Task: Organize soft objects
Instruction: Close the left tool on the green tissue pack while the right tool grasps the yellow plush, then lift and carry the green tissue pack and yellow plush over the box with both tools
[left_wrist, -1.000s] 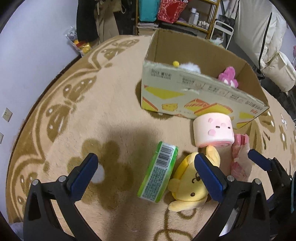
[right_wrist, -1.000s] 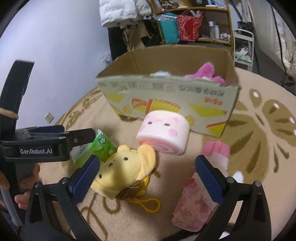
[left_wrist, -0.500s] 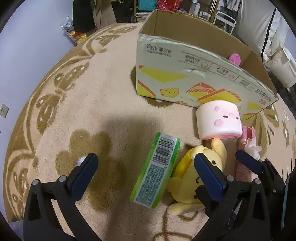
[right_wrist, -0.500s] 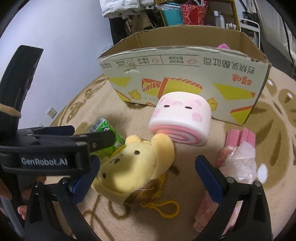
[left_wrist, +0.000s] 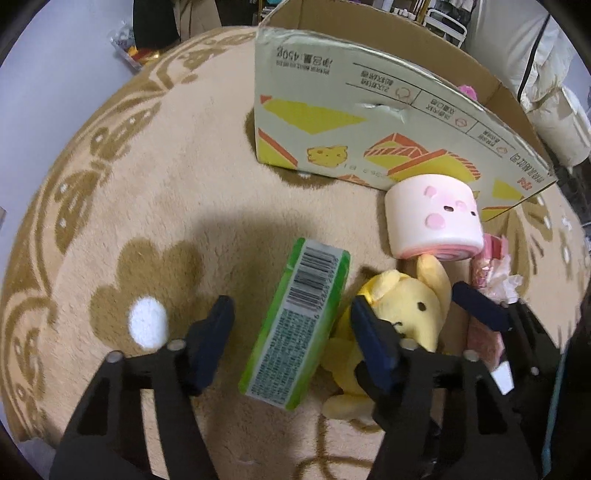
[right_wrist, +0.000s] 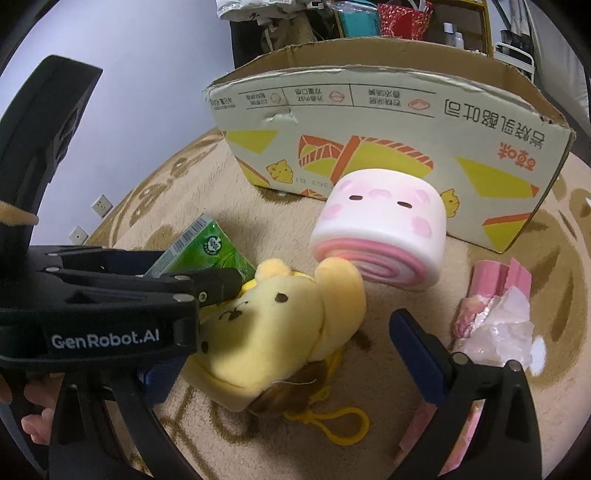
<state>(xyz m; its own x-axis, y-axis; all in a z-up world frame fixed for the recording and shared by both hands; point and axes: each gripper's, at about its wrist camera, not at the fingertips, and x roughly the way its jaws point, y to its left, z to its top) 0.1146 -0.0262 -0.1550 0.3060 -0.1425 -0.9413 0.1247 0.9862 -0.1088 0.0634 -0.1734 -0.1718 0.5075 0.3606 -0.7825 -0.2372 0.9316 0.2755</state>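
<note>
Green plastic-wrapped tissue pack (left_wrist: 295, 325) with a barcode label, lying flat on the tan flower-patterned carpet (left_wrist: 155, 192), in front of the printed cardboard box (left_wrist: 369, 133). Straddled by the left gripper (left_wrist: 291, 325): one blue-padded finger just off each long side, fingers having just been closing in, not visibly pressing on the wrap yet. Yellow plush dog (right_wrist: 280, 325) with a yellow clip cord, touching the pack on the side away from the flower's white centre and nearer the box's right corner. Pink-and-white swirl-roll plush (right_wrist: 380, 240) with a small face, right against the box front, one plush ear tucked under its rim. Crumpled pink wrapper packet (right_wrist: 491, 314) beside the roll, further out from the pack. Right gripper (right_wrist: 280, 350) spread wide, released, flanking the plush dog without touching on the visible side; its other finger largely hidden behind the left gripper's black frame. Fingertips of a person's hand (right_wrist: 33, 406) gripping that frame's handle.
</note>
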